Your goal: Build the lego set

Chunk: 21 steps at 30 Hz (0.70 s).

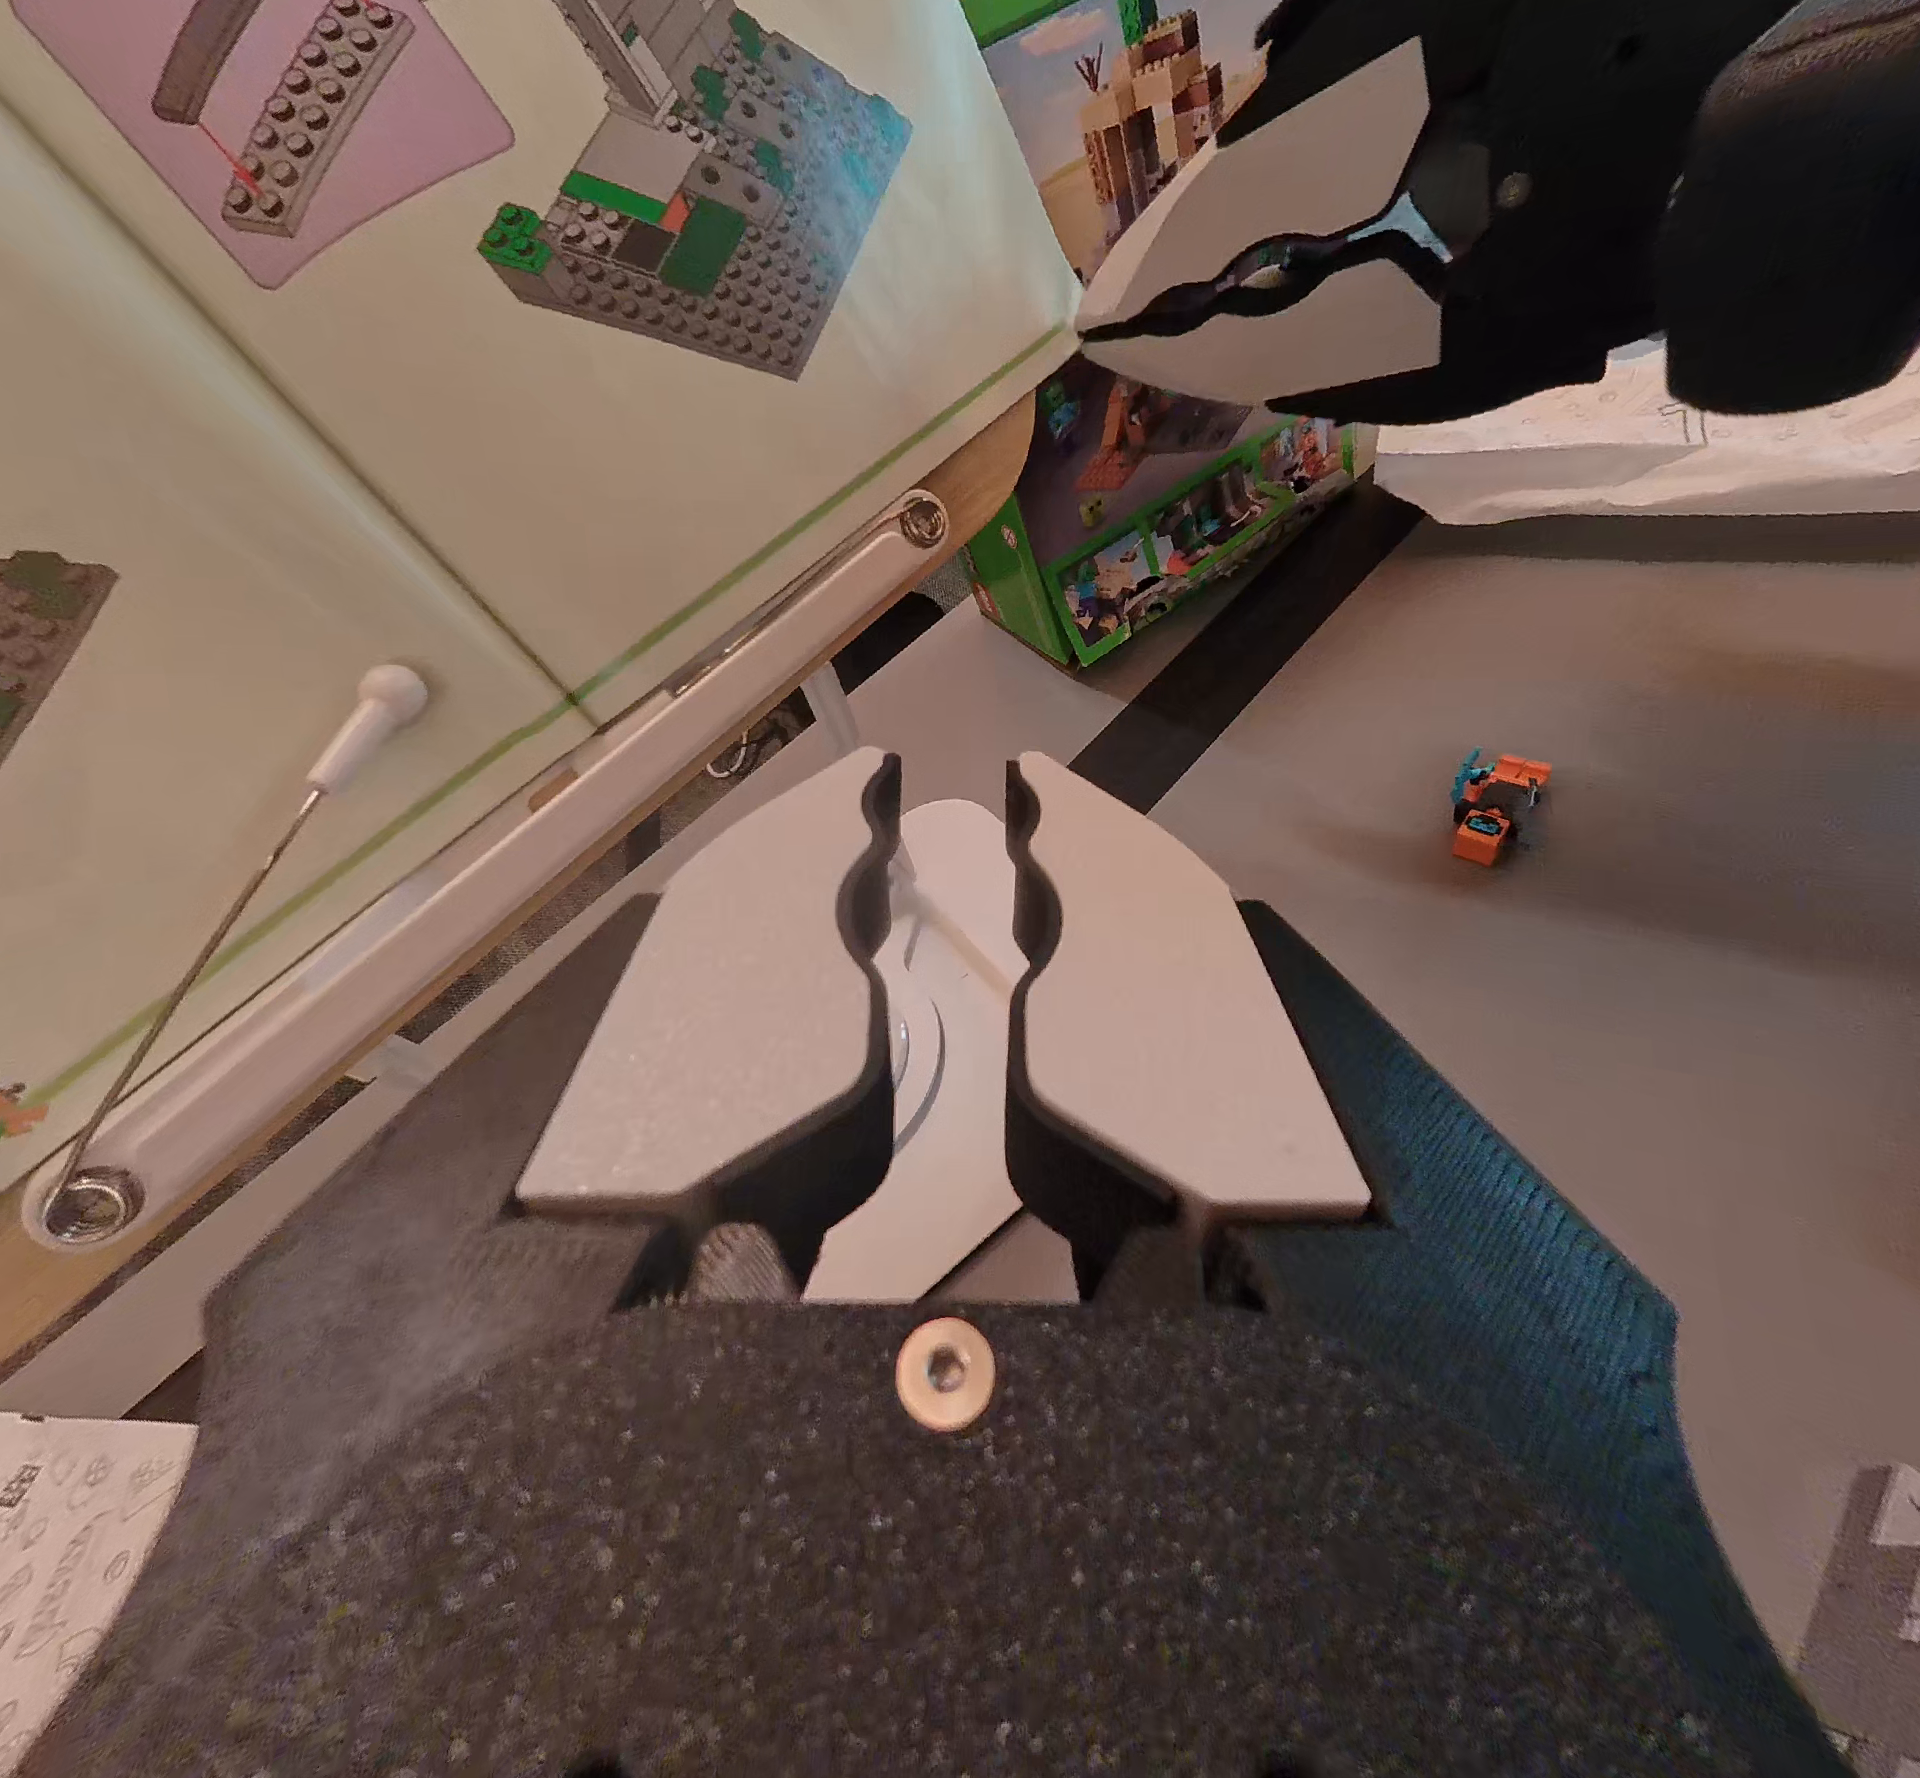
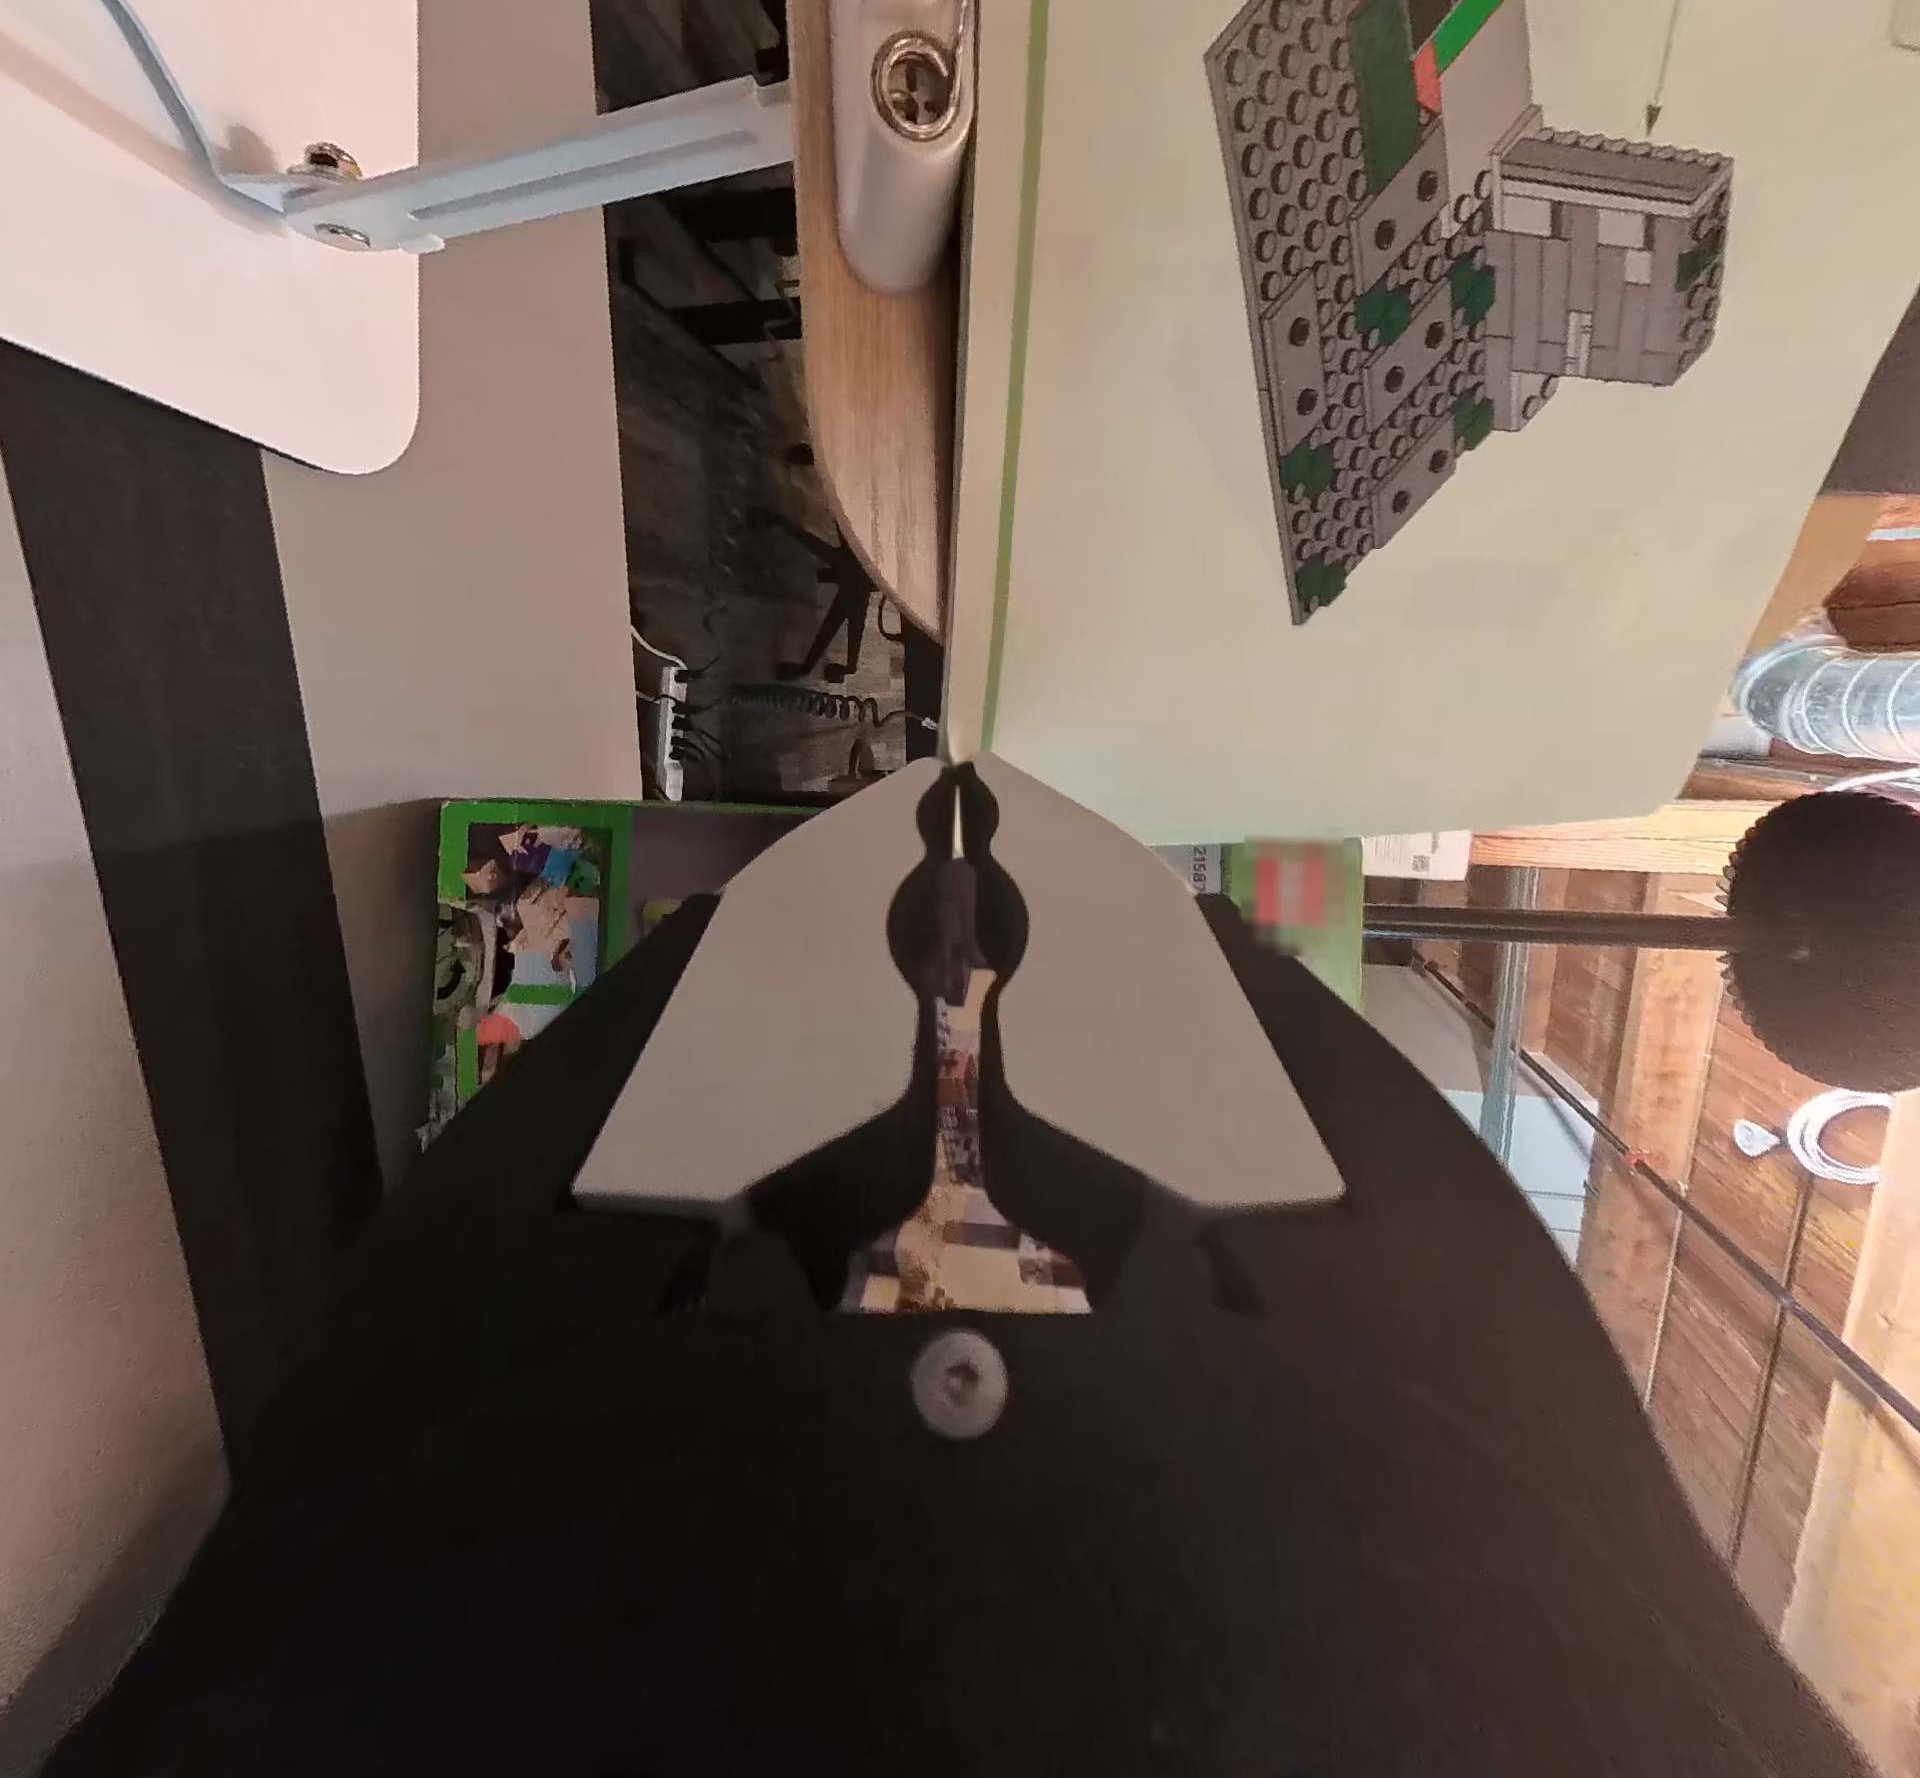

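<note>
The open instruction booklet (image 1: 416, 398) rests on a wooden book stand (image 1: 982, 471); it also shows in the right wrist view (image 2: 1195, 533). My right gripper (image 2: 956, 772) is shut on the lower corner of the booklet's page, and it is seen pinching that corner in the left wrist view (image 1: 1091, 331). My left gripper (image 1: 951, 767) is open and empty, low over the grey table (image 1: 1558, 1157) in front of the stand. A small orange and teal Lego build (image 1: 1496, 809) sits on the table to the right.
A green Lego box (image 1: 1143, 533) stands behind the book stand and shows in the right wrist view (image 2: 530, 897). A metal page-holder arm (image 1: 520, 907) with a white-tipped pin (image 1: 374, 710) lies across the stand's foot. White paper sheets (image 1: 1662, 461) lie on the table. Left tips to right tips: about 15 cm.
</note>
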Each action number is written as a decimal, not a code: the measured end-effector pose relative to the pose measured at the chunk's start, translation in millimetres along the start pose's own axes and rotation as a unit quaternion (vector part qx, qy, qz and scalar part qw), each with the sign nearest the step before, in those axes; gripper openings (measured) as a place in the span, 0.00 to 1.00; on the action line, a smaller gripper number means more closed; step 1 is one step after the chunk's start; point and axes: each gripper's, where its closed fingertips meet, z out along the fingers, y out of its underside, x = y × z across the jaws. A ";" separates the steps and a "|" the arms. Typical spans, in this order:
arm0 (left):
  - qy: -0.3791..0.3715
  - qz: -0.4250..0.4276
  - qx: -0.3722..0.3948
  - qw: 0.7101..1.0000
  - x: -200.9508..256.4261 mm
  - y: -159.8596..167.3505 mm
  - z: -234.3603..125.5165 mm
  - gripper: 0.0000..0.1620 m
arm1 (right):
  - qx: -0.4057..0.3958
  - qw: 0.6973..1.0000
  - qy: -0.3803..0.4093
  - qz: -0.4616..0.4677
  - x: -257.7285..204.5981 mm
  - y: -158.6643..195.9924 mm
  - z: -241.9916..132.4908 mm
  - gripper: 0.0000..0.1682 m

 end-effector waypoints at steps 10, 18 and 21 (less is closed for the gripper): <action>0.007 0.006 0.004 1.000 5.4 -6.6 1.9 0.12 | 0.026 0.994 -0.085 0.059 7.5 -6.5 -20.2 0.00; 0.014 0.025 0.011 1.000 9.6 -23.7 4.5 0.12 | 0.042 0.947 -0.236 0.213 11.7 -13.1 -31.3 0.00; 0.017 0.030 0.016 0.999 11.8 -31.2 5.1 0.12 | 0.037 0.923 -0.283 0.260 13.1 -11.9 -29.5 0.00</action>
